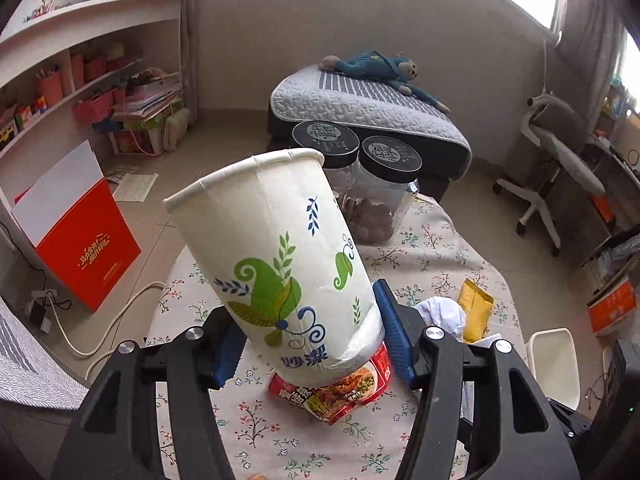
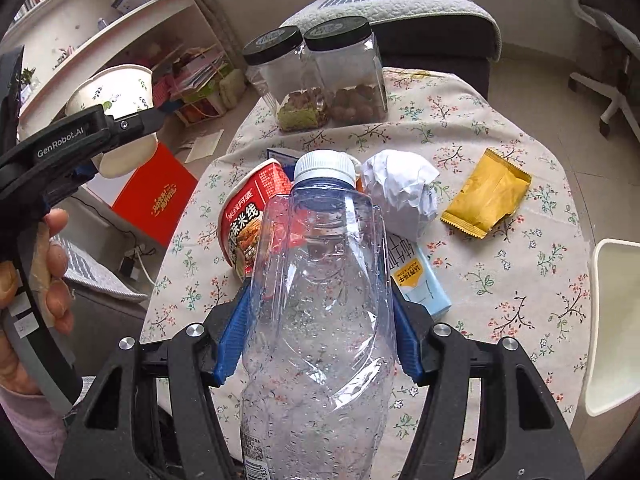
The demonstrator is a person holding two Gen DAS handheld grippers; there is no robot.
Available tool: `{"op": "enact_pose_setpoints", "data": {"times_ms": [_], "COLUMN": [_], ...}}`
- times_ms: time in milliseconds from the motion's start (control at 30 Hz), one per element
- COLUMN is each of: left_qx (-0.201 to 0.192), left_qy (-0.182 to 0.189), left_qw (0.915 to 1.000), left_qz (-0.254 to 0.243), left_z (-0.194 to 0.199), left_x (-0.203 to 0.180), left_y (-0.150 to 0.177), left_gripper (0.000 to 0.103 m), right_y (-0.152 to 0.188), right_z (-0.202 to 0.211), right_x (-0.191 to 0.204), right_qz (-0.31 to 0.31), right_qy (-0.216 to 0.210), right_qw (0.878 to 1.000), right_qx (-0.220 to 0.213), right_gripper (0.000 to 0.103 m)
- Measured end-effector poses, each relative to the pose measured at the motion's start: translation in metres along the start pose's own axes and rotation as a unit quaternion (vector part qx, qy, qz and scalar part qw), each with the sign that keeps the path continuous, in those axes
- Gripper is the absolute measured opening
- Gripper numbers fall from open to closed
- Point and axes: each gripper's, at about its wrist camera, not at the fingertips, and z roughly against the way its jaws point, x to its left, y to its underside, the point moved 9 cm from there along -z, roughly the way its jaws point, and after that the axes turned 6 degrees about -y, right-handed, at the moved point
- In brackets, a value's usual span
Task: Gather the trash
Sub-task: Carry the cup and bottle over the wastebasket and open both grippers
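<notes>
Your left tool gripped the paper cup aloft; your right tool clamped the empty plastic bottle above the tabletop. Noodle bowl, crumpled paper, yellow packet and milk carton remained. The white bin looked empty; two jars held snacks.

Black tool frame, blue ribbed pads, silver screws, "GenRobot.AI" marking.
</notes>
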Motion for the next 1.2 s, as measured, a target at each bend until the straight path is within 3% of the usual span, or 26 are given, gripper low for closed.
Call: {"op": "enact_pose_setpoints", "data": {"times_ms": [267, 633, 900, 1200], "left_qx": [-0.064, -0.109, -0.143, -0.138], "left_qy": [0.017, 0.050, 0.077, 0.106], "left_qw": [0.9974, 0.9920, 0.9852, 0.9806], "left_qz": [-0.027, -0.036, -0.055, -0.090], "left_z": [0.032, 0.065, 0.090, 0.083], "left_x": [-0.047, -0.087, -0.132, -0.183], "left_y": [-0.005, -0.012, -0.014, 0.004], "left_gripper": [0.059, 0.059, 0.059, 0.059], "right_y": [-0.038, -0.057, -0.065, -0.046], "right_z": [0.065, 0.160, 0.200, 0.210], "right_x": [-0.053, -0.089, -0.115, -0.171], "right_qz": [-0.016, -0.017, -0.017, -0.049], "right_qy": [0.062, 0.154, 0.206, 0.261], "right_qw": [0.989, 0.951, 0.934, 0.918], "right_qx": [-0.133, -0.269, -0.291, -0.296], "right_gripper": [0.059, 0.059, 0.060, 0.060]}}
